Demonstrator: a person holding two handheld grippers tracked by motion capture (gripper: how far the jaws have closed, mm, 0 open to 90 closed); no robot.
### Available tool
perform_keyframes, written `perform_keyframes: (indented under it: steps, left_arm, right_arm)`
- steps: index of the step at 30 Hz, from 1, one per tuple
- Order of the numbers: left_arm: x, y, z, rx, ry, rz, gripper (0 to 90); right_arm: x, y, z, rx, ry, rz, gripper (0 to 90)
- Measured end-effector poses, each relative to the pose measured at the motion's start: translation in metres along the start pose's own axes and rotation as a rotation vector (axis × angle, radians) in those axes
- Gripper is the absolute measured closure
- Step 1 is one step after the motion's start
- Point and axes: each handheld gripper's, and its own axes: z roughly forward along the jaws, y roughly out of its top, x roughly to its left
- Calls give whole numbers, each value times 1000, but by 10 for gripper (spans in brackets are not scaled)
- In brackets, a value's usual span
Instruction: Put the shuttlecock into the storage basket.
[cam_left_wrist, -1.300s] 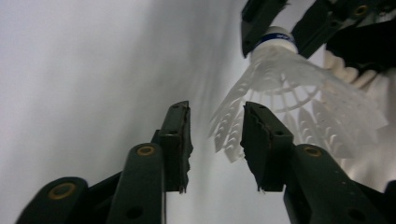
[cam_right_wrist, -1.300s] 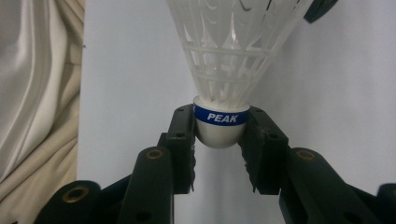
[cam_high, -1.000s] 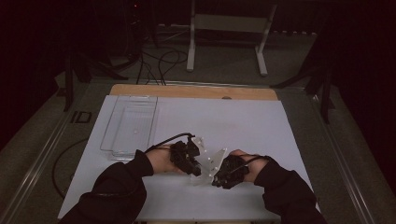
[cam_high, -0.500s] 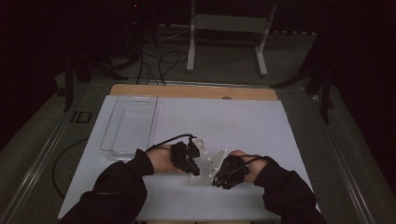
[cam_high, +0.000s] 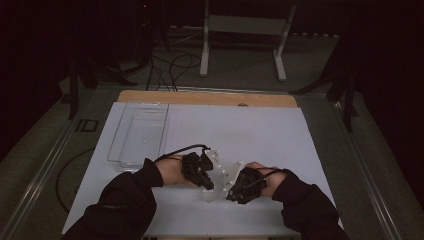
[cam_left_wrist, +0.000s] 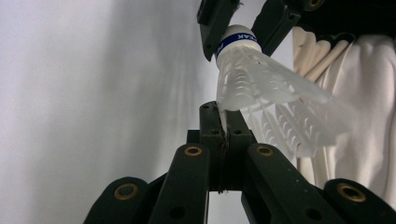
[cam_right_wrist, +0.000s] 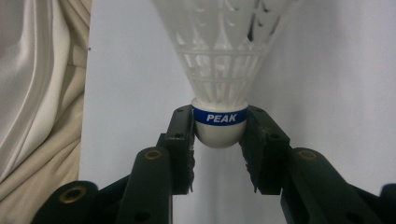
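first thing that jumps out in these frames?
The white shuttlecock held between both grippers above the white table sheet, near the table's front edge. The right gripper clamps its cork head at the blue PEAK band, while the left gripper pinches the rim of its plastic skirt. Next, the clear plastic tray lying at the left of the sheet.

Dim surroundings, brightly lit, sharp close-ups

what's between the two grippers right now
A white shuttlecock: the right gripper clamps its cork, the left gripper pinches its skirt edge, seen in both gripper views.
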Motion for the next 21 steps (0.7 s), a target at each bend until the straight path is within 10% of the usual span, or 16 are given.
perform_keyframes:
  steps: [11,21]
  left_arm:
    - [2,-8,-7,3,23,-30,900]
    - [4,-14,-18,-10,49,-44,900]
  right_arm:
    - [-14,-7,5,24,-9,288,137]
    - [-20,-20,1,26,-5,323,100]
